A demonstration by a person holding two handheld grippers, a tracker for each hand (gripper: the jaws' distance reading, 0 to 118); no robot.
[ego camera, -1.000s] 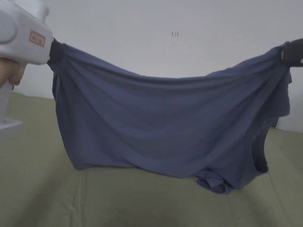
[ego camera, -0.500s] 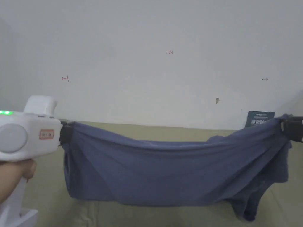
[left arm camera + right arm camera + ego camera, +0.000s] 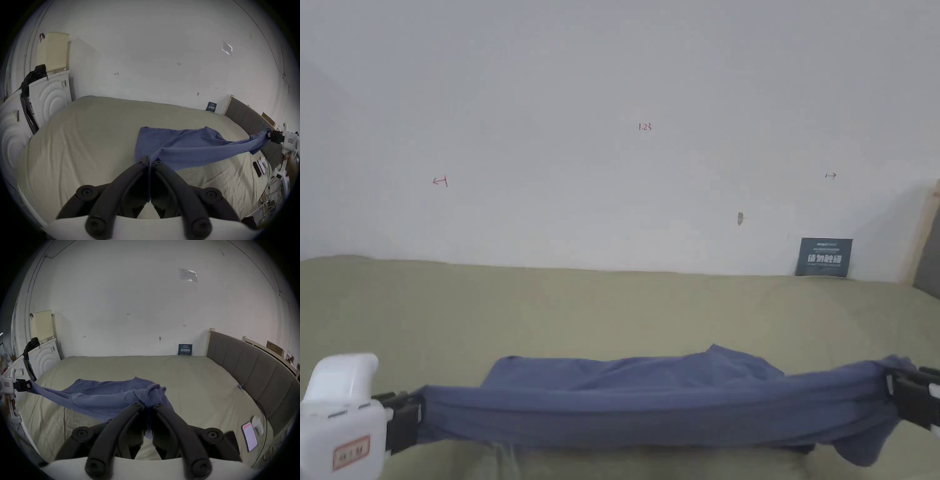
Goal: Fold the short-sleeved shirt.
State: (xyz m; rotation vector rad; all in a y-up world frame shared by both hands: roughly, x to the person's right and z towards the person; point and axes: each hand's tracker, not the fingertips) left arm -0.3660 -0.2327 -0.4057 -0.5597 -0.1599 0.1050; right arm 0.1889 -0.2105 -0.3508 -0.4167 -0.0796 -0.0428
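Note:
A blue short-sleeved shirt (image 3: 650, 400) is stretched between my two grippers, low over the olive bed (image 3: 550, 306). Its far part lies flat on the sheet (image 3: 170, 136), while the near edge hangs taut in the air. My left gripper (image 3: 409, 415) at the lower left is shut on one end of the shirt (image 3: 150, 160). At the right edge my right gripper (image 3: 900, 397) is shut on the other end, where the cloth bunches up (image 3: 149, 404). The left gripper (image 3: 24, 385) also appears far off in the right gripper view, and the right gripper (image 3: 271, 134) in the left gripper view.
A white wall (image 3: 612, 94) rises behind the bed, with a dark sign (image 3: 824, 257) leaning at its foot. A grey padded headboard (image 3: 251, 369) runs along the right side. Phones (image 3: 250, 436) lie near the bed's right corner. White appliances (image 3: 48, 100) stand to the left.
Both grippers have come down from high in the air to just above the bed. The shirt, which hung as a curtain, now lies partly on the sheet. The head camera has tilted up.

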